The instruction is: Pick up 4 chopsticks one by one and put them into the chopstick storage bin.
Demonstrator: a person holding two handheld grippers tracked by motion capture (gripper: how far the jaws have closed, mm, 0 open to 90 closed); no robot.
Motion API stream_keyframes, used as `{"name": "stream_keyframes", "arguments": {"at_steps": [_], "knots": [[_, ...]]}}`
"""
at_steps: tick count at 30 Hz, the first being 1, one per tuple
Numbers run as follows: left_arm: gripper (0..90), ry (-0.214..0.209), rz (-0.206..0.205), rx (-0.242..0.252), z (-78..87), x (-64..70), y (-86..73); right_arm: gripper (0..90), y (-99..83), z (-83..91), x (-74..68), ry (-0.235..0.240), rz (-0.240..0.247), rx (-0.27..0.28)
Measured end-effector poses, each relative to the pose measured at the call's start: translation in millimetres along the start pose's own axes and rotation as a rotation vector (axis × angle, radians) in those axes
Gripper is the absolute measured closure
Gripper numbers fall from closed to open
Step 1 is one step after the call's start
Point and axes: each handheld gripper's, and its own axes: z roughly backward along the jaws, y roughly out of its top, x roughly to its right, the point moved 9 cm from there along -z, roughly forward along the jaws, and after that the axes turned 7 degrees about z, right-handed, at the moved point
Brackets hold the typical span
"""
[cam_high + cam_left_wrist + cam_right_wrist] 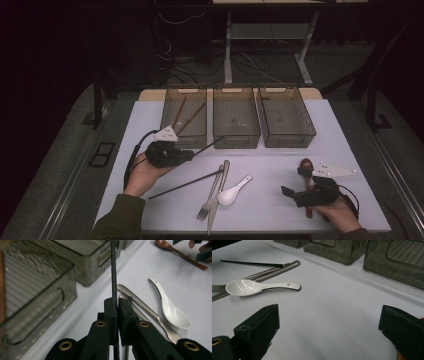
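My left gripper [189,154] is near the left bin's front, shut on a black chopstick [210,145] that points right toward the middle bin. In the left gripper view the jaws [117,303] pinch that chopstick [114,275], which stands straight up from them. A second black chopstick [185,185] lies on the white table [280,160]. My right gripper [295,181] is at the front right, open, with nothing between its jaws [329,322]. A brown wooden spoon [306,164] lies just beside and partly under it.
Three translucent bins stand in a row at the back: left [184,117] with brown chopsticks [189,120], middle [236,117], right [286,117]. A fork [209,200], a knife [219,192] and a white ceramic spoon [231,194] lie at mid-table. The spoon [259,287] is left of my right gripper.
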Motion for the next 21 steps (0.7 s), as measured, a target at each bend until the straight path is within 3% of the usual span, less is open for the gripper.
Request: {"name": "stream_keyframes", "arguments": {"at_steps": [11,21], "knots": [[85.4,0.029,0.022,0.042,2.6,-17.4,29.0,2.8,-0.9,0.0,0.4,-0.004,-0.001,-0.005],[85.4,0.115,0.052,0.074,7.3,-52.3,64.0,2.8,-0.7,-0.2,0.7,-0.004,0.001,-0.003]]}}
